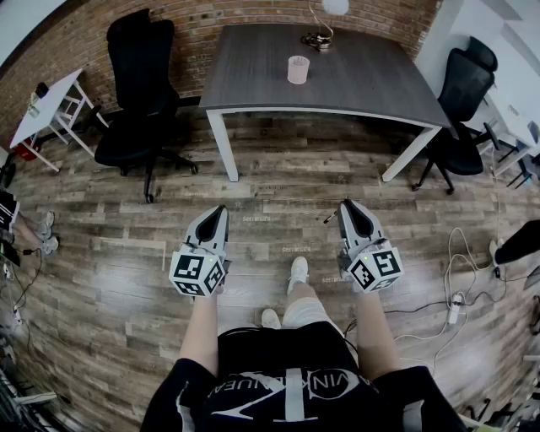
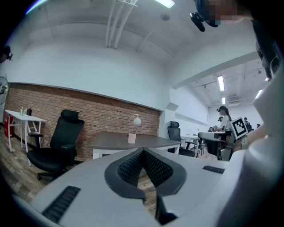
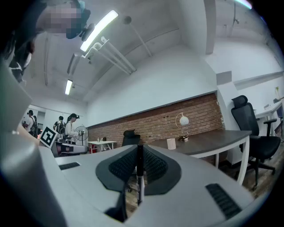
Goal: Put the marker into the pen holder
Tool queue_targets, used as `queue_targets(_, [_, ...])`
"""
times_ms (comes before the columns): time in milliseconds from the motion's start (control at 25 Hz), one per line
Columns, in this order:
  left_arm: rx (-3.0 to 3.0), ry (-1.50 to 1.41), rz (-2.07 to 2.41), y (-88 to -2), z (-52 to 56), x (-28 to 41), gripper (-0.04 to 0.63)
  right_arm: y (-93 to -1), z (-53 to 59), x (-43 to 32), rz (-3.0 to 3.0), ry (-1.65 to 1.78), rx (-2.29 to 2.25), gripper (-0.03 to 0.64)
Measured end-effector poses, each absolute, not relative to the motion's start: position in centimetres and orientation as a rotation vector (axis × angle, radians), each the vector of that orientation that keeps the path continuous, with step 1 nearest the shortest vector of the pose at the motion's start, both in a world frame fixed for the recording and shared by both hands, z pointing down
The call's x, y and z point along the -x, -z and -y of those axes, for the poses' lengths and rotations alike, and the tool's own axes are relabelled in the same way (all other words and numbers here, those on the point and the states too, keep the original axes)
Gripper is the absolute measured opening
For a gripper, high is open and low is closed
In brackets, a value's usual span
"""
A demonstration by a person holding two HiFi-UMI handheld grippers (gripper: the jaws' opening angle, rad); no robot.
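Note:
The pen holder (image 1: 298, 69), a pale pink cup, stands on the dark grey table (image 1: 354, 84) far ahead of me; it also shows small in the left gripper view (image 2: 132, 138) and the right gripper view (image 3: 171, 143). My right gripper (image 1: 348, 207) is shut on a black marker (image 3: 139, 173) that stands upright between its pads, one end poking out beside the jaws (image 1: 330, 218). My left gripper (image 1: 221, 211) is held level with it over the wooden floor, its jaw tips (image 2: 142, 153) meeting with nothing between them. Both grippers are well short of the table.
A black office chair (image 1: 139, 93) stands left of the table and another (image 1: 464, 110) at its right end. A globe lamp (image 1: 321, 25) sits at the table's back. A white side table (image 1: 51, 105) is at far left. Cables and a power strip (image 1: 454, 308) lie on the floor at right. People stand in the background.

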State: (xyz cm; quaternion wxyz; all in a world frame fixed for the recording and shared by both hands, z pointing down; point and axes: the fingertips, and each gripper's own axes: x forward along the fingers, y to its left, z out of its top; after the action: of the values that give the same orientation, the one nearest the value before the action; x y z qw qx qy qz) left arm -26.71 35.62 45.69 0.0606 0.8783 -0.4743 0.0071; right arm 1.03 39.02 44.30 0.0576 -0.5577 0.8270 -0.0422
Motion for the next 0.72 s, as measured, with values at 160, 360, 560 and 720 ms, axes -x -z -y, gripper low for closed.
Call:
queue_targets(160, [-2.650, -0.020, 1.445, -45.9, -33.3, 26.6, 0.012, -44.3, -36.3, -1.5, -2.509, 0.121, 1.686, 0.051])
queue_targets(360, [-2.625, -0.033, 1.461, -46.0, -29.3, 26.1, 0.012, -44.1, -32.0, -2.4, -2.512, 0.141, 1.680, 0.051])
queue_targets(560, [-2.595, -0.054, 1.477, -46.1, -24.4, 24.3, 0.012, -44.4, -27.2, -4.3, -2.509, 0.181, 1.670, 0.051])
queue_targets(720, [-2.584, -0.064, 1.491, -45.9, -20.2, 23.0, 0.012, -44.5, -22.6, -5.9, -2.516, 0.202, 1.646, 0.051])
